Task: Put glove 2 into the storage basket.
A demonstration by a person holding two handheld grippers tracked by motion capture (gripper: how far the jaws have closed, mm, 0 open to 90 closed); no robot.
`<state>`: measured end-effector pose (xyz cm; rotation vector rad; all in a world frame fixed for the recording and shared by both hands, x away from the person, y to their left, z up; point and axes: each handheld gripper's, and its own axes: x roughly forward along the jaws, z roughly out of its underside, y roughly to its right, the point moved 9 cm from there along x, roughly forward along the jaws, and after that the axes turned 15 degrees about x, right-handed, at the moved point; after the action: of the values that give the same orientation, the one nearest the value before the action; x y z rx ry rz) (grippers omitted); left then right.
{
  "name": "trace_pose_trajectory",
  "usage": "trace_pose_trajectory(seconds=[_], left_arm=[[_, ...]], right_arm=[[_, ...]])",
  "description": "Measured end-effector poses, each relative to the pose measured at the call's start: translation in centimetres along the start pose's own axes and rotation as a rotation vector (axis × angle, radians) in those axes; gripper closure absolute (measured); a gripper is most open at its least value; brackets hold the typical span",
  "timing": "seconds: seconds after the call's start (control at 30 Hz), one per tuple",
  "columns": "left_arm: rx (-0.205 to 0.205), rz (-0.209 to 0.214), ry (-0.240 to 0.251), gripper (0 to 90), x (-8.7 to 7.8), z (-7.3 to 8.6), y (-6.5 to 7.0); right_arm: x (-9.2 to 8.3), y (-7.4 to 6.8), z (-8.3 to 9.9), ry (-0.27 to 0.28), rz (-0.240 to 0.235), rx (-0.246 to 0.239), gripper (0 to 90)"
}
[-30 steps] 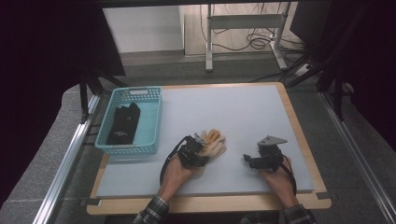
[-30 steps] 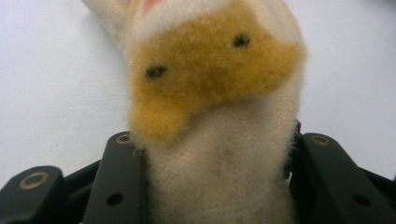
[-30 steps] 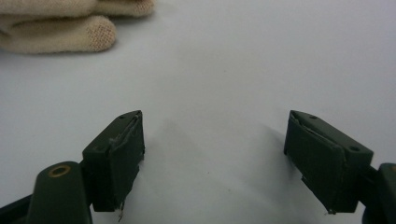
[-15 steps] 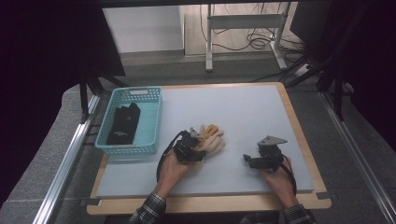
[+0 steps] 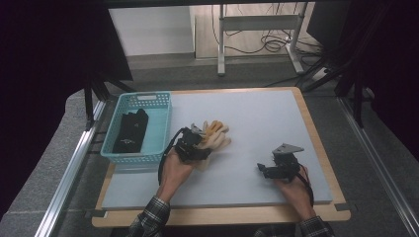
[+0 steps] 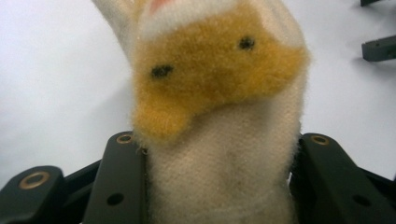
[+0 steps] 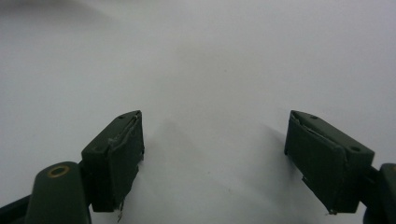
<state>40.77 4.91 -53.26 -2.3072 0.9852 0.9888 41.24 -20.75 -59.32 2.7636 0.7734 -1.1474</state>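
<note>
Both jaws of my left gripper (image 6: 219,186) press against the flanks of a cream and yellow plush toy (image 6: 219,102), clamped on its white lower body. Its long axis runs away from me toward the top of the left gripper view, face end outermost. In the high view the toy (image 5: 213,134) sits left of the frame's centre, pointing toward the upper right, just right of the blue basket (image 5: 160,129). My right gripper (image 7: 212,163), at the lower right of the high view (image 5: 262,169), gapes wide, grasping nothing above the table (image 5: 262,118).
</note>
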Motion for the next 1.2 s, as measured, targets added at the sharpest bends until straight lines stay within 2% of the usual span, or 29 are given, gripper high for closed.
trace_pose_trajectory(seconds=[0.2, 0.33, 0.5, 0.77, 0.9, 1.2], left_arm=[[-0.017, -0.020, -0.002, 53.3, -1.0, -0.3, -1.3], [-0.045, -0.004, 0.012, 53.1, -1.7, -0.5, -2.0], [-0.047, -0.023, -0.002, 53.1, -2.6, -0.8, -3.1], [-0.085, -0.054, 0.002, 52.9, -4.0, -1.1, -5.4], [-0.112, -0.060, 0.004, 52.8, -4.7, -0.8, -6.7], [-0.168, -0.115, -0.003, 52.6, -6.2, 0.6, -10.0]], right_arm=[[0.0, 0.0, 0.0, -0.001, -0.001, 0.003, 19.5], [0.0, 0.0, 0.0, -0.002, -0.001, 0.004, 19.5], [0.0, 0.0, 0.0, -0.001, -0.001, 0.001, 19.5], [0.0, 0.0, 0.0, -0.001, -0.001, 0.002, 19.4], [0.0, 0.0, 0.0, -0.001, -0.002, 0.003, 19.4], [0.0, 0.0, 0.0, -0.001, -0.001, 0.002, 19.4]])
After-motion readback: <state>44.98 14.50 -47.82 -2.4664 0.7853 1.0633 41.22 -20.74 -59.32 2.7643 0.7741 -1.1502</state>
